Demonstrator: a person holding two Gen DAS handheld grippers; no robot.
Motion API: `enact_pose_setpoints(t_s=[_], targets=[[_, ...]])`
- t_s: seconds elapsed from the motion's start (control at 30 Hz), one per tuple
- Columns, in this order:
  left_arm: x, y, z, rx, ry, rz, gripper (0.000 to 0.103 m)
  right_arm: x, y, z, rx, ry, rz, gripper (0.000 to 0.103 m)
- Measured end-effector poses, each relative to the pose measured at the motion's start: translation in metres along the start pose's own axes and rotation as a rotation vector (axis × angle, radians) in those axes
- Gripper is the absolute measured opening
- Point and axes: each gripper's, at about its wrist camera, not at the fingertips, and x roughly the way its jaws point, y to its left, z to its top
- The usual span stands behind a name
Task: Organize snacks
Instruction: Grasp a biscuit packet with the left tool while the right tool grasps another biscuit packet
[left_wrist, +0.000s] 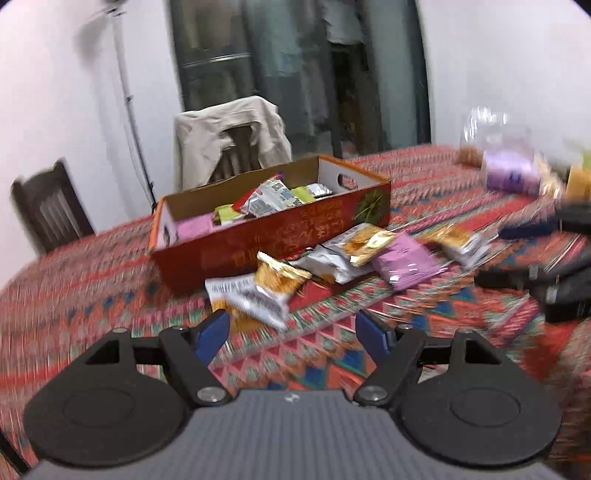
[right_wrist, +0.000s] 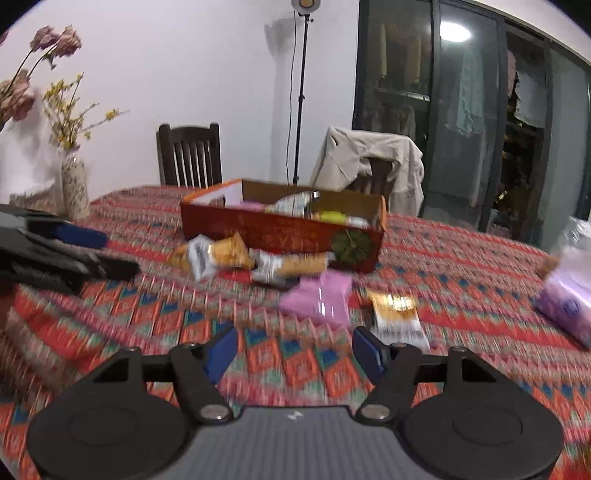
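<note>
The left gripper (left_wrist: 293, 334) hangs above the counter (left_wrist: 92, 295) with its blue-padded fingers (left_wrist: 212, 334) spread wide apart, nothing between them and nothing touched. Just beyond its fingertips lies a gold-and-white snack packet (left_wrist: 258, 291), the nearest of a loose row of packets along the front wall of the red cardboard box (left_wrist: 280, 236). A pink packet (left_wrist: 404, 262) lies at the right of that row. The box itself already contains several packets, pink, green and silver.

The right gripper (right_wrist: 293, 352) is likewise held over the patterned cloth with its fingers (right_wrist: 221, 350) wide apart and empty. Just ahead of them lie a pink packet (right_wrist: 321, 299) and, beside it to the right, a gold-and-white packet (right_wrist: 399, 319). More packets lie against the box (right_wrist: 288, 229) further back. Both views are blurred.
</note>
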Motion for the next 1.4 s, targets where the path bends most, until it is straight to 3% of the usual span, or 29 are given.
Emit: enact_pose_setpoints(t_s=[0.2, 0.4, 0.43, 0.5, 0.57, 0.63, 0.77, 0.9, 1.03, 1.17, 1.3, 1.4], targets=[[0.077, 0.019, 0.019, 0.056, 0.06, -0.048, 0.077, 0.083, -0.014, 0.043, 0.039, 0.021, -0.012, 0.066], [0.115, 0.027, 0.015, 0.053, 0.115, -0.083, 0.074, 0.156, -0.01, 0.06, 0.044, 0.083, -0.022, 0.066], [0.118, 0.027, 0.013, 0.059, 0.127, -0.08, 0.072, 0.165, -0.008, 0.058, 0.037, 0.092, -0.021, 0.066], [0.118, 0.026, 0.011, 0.07, 0.112, -0.076, 0.054, 0.18, -0.003, 0.054, 0.015, 0.108, -0.034, 0.063], [0.117, 0.025, 0.012, 0.079, 0.104, -0.074, 0.043, 0.189, 0.0, 0.05, 0.003, 0.106, -0.038, 0.059], [0.115, 0.026, 0.014, 0.065, 0.097, -0.082, 0.041, 0.189, -0.002, 0.05, 0.012, 0.106, -0.031, 0.055], [0.101, 0.026, 0.018, 0.025, 0.092, -0.082, 0.041, 0.186, -0.011, 0.053, 0.051, 0.12, -0.016, 0.047], [0.054, 0.031, 0.019, -0.057, 0.026, -0.08, 0.041, 0.162, -0.008, 0.058, 0.04, 0.082, 0.013, 0.03], [0.006, 0.038, 0.007, -0.175, -0.014, -0.082, 0.041, 0.118, 0.002, 0.057, -0.008, 0.028, 0.032, 0.03], [-0.035, 0.032, -0.02, -0.299, -0.029, -0.074, 0.041, 0.072, 0.004, 0.034, 0.025, 0.05, 0.087, 0.03], [-0.055, 0.017, -0.05, -0.436, 0.024, -0.084, 0.041, 0.028, 0.014, -0.001, 0.03, 0.085, 0.116, 0.03], [-0.064, -0.002, -0.063, -0.42, 0.056, -0.051, 0.041, 0.001, 0.012, -0.026, 0.069, 0.128, 0.14, 0.03]])
